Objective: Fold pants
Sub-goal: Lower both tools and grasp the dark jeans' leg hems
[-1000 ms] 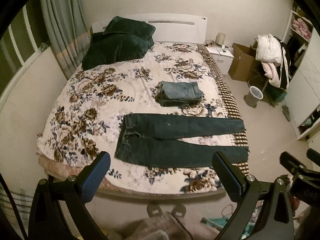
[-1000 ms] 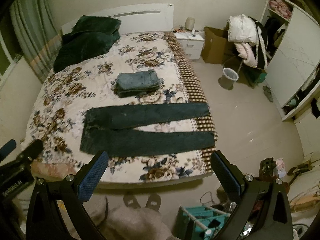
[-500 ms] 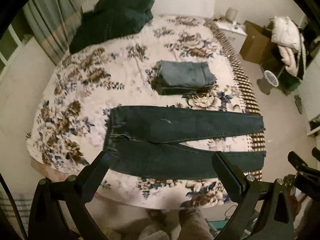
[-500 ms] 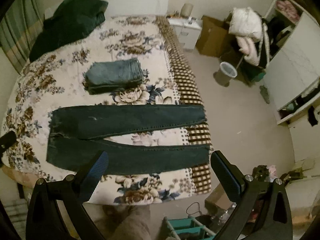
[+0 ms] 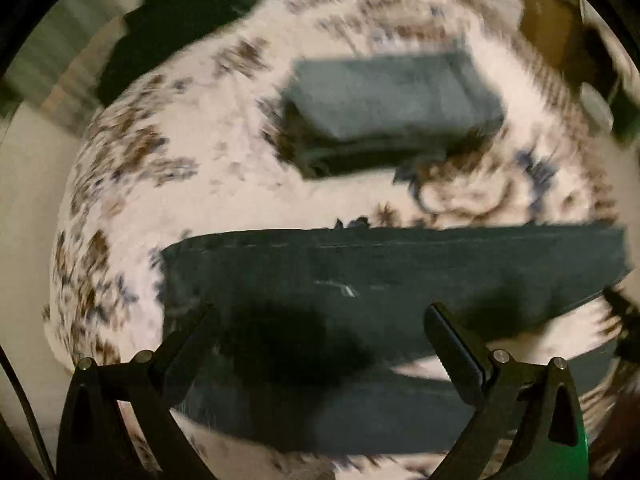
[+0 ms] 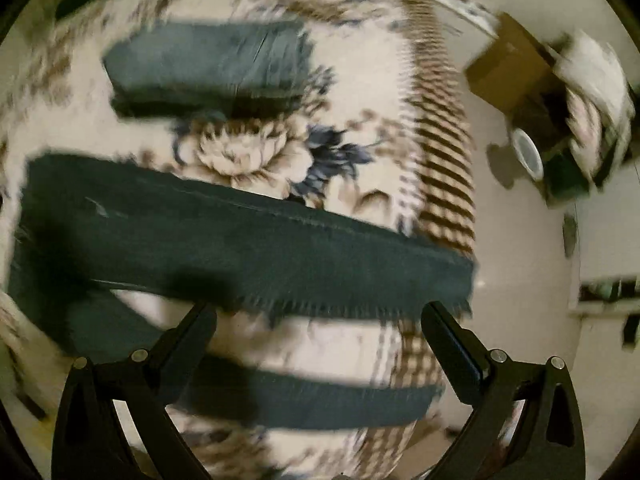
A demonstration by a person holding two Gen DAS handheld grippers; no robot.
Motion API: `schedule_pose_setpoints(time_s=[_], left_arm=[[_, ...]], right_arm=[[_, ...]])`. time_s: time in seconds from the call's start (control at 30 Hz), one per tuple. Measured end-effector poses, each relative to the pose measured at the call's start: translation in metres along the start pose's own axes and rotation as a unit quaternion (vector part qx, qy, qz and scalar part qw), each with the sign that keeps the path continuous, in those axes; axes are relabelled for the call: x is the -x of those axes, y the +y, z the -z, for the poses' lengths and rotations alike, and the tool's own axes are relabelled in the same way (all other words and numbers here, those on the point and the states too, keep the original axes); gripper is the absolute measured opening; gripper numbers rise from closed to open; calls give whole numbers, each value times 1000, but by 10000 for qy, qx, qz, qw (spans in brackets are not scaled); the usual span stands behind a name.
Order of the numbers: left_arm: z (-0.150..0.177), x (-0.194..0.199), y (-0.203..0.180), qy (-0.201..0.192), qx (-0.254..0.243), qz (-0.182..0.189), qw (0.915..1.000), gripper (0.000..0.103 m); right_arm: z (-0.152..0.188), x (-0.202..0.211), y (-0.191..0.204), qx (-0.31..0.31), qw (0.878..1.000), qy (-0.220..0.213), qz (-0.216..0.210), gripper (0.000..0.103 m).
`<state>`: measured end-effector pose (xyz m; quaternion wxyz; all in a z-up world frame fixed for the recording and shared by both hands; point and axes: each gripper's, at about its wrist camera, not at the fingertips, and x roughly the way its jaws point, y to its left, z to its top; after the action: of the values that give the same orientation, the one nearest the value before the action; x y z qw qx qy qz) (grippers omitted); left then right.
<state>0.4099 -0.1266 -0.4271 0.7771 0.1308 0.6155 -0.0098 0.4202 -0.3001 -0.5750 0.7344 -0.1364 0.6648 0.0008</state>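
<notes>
Both tongs drop closer to the bed: dark pants now fill the view ahead of the left tongs, and the right tongs near the leg ends.

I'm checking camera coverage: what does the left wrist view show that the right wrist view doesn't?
Only the left wrist view shows the dark green bedding at the head of the bed. Only the right shows the floor, cardboard box, bin and both pant-leg ends. Both share the spread dark pants, the folded jeans, the floral bedspread, and an open tool: left tool, right tool.
</notes>
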Motion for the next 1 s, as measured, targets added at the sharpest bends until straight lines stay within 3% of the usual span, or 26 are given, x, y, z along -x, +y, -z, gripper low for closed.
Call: schedule_pose_setpoints(time_s=[0.13,0.27,0.43,0.5,0.53,0.57,0.6,0.63,0.7,0.77,0.8,1.0], left_arm=[[-14,-110,-22,526,-966,-14,9939,103],[-21,-170,-35,839,-1774,11,9805,103],[-34,-186,-22,1088,-1977,765,9712,103],[-34,-184,-17,1042,-2050,934,9687,103],[-33,-181,-15,975,-2091,995,9679,101],[-30,-177,-15,901,-2182,1048,9661,91],[-26,-170,-16,834,-2329,1160,9620,71],[-21,-161,-19,782,-2506,1212,9573,61],[-16,-145,-24,721,-2765,1025,9528,32],[-16,-131,-21,647,-2791,811,9546,17],[-17,-123,-16,600,-2712,805,9573,11],[7,-45,46,-83,-1589,1119,9809,8]], right_arm=[[-35,-102,30,819,9954,504,33,103],[-58,-182,52,1619,9813,1038,-121,103],[-74,-206,46,1799,9735,1125,-852,101],[-72,-205,42,1791,9725,1039,-1066,93],[-71,-203,42,1778,9728,984,-1113,82],[-67,-197,41,1719,9738,897,-1192,64],[-65,-193,40,1648,9747,855,-1245,54],[-62,-188,39,1530,9771,775,-1259,41],[-55,-180,39,1522,9791,580,-1218,27],[-45,-172,40,1535,9807,417,-1136,17],[-39,-167,40,1483,9823,311,-1100,15],[-9,-100,7,1057,9883,-313,-1058,11]])
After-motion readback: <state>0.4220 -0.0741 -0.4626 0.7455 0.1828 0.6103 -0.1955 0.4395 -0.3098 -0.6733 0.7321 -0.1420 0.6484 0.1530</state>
